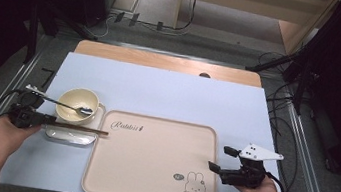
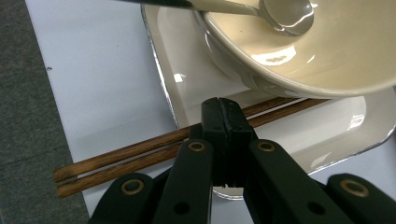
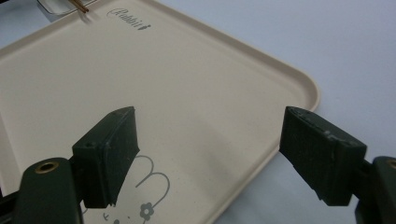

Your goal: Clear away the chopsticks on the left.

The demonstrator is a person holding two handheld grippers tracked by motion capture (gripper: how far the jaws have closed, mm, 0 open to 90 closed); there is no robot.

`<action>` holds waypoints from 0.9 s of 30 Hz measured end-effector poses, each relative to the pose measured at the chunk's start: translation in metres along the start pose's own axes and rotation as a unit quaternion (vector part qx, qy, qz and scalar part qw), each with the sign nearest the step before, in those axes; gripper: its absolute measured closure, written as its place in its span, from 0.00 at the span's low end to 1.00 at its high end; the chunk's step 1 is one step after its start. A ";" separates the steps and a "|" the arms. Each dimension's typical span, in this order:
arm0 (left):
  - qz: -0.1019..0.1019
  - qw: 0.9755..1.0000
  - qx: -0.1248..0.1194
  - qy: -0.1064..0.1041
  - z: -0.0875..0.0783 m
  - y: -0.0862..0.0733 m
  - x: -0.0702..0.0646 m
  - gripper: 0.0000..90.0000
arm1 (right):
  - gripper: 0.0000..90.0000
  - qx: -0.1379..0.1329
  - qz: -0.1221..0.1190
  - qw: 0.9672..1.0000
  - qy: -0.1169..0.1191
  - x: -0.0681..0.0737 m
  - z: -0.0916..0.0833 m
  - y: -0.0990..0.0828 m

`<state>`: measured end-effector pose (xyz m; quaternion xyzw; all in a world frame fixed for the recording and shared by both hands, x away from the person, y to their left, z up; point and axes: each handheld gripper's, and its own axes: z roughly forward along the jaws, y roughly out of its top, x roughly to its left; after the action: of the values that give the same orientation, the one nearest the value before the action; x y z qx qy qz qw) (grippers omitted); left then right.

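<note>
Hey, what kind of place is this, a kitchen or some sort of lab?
Most likely a lab or recording workspace, not a kitchen. The table wears a plain blue mat and sits in a metal frame, loose cables trail over the floor, and the tableware is only a staged tray, bowl and chopsticks.

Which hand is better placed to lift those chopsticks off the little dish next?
Left. The left gripper is already shut on the chopsticks lying across the small dish. The right gripper hangs open over the tray, far from them.

Black claws (image 3: 205, 156) with brass-ringed screw holes, trailing black cables
</note>
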<state>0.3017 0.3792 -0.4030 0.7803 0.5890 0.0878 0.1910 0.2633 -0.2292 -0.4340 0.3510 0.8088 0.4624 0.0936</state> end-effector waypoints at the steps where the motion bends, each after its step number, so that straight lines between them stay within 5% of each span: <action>1: 0.002 1.000 -0.001 0.001 0.000 0.000 0.000 1.00 | 0.22 0.001 0.000 1.000 0.000 0.000 0.000 0.000; 27: 0.000 1.000 0.002 0.001 0.001 -0.002 0.001 0.97 | 0.22 0.002 -0.002 1.000 -0.001 0.000 0.000 0.000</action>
<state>0.3005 0.3801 -0.4048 0.7808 0.5891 0.0877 0.1888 0.2630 -0.2291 -0.4342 0.3500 0.8104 0.4602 0.0943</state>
